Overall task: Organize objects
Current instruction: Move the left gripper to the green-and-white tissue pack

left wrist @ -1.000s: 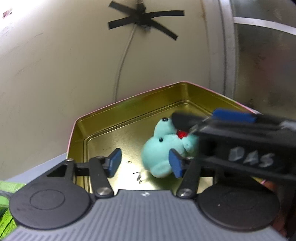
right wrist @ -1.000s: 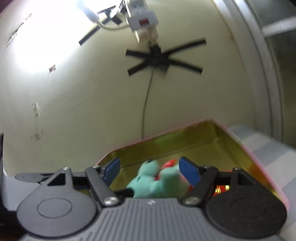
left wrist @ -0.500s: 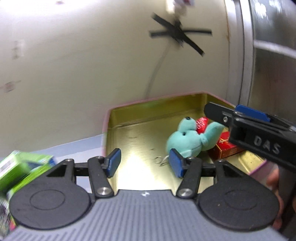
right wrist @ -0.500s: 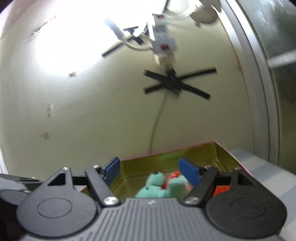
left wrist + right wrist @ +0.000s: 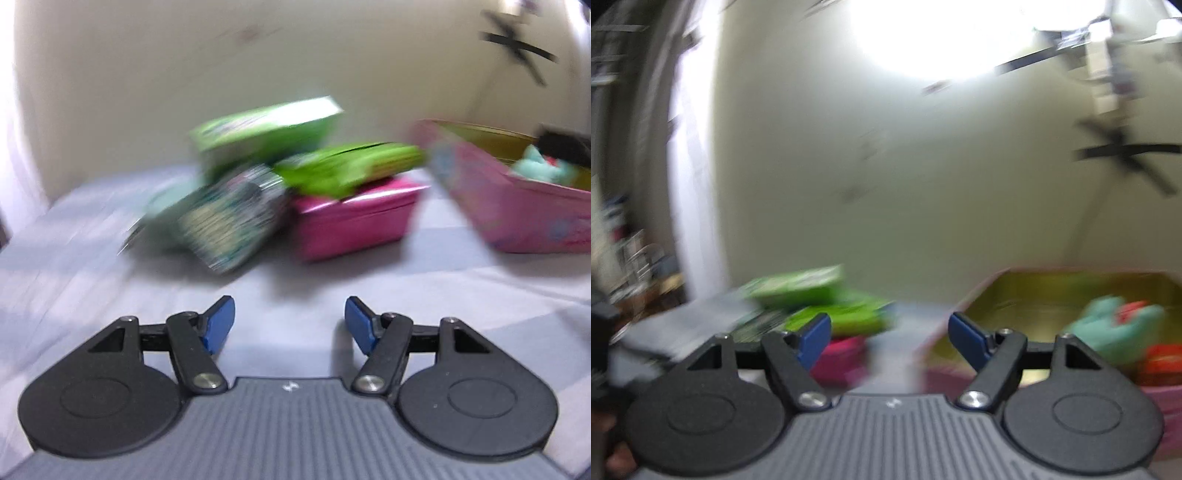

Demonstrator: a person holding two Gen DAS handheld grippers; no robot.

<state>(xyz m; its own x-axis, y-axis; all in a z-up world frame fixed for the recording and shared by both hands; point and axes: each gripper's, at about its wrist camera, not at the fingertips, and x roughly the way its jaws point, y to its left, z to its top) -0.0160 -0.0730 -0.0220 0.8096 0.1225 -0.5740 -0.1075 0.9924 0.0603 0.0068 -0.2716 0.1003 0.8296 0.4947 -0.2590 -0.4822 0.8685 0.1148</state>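
A pink tin (image 5: 517, 218) with a gold inside stands at the right; a teal plush toy (image 5: 543, 168) lies in it. In the right wrist view the tin (image 5: 960, 306) holds the plush (image 5: 1115, 325) and a red box (image 5: 1160, 363). A pile lies left of the tin: two green boxes (image 5: 266, 129) (image 5: 351, 166), a dark patterned packet (image 5: 229, 218) and a small pink box (image 5: 354, 218). My left gripper (image 5: 290, 321) is open and empty above the cloth, short of the pile. My right gripper (image 5: 890, 332) is open and empty, between pile and tin. Both views are blurred.
A pale blue-grey cloth (image 5: 110, 280) covers the surface. A cream wall (image 5: 147, 74) stands behind, with black tape and a cable (image 5: 1126, 155) at the right. The green boxes (image 5: 798, 284) show left in the right wrist view.
Both grippers have swung left and back from the tin. The plush stays in the tin. The pile of boxes has come into view ahead of both.
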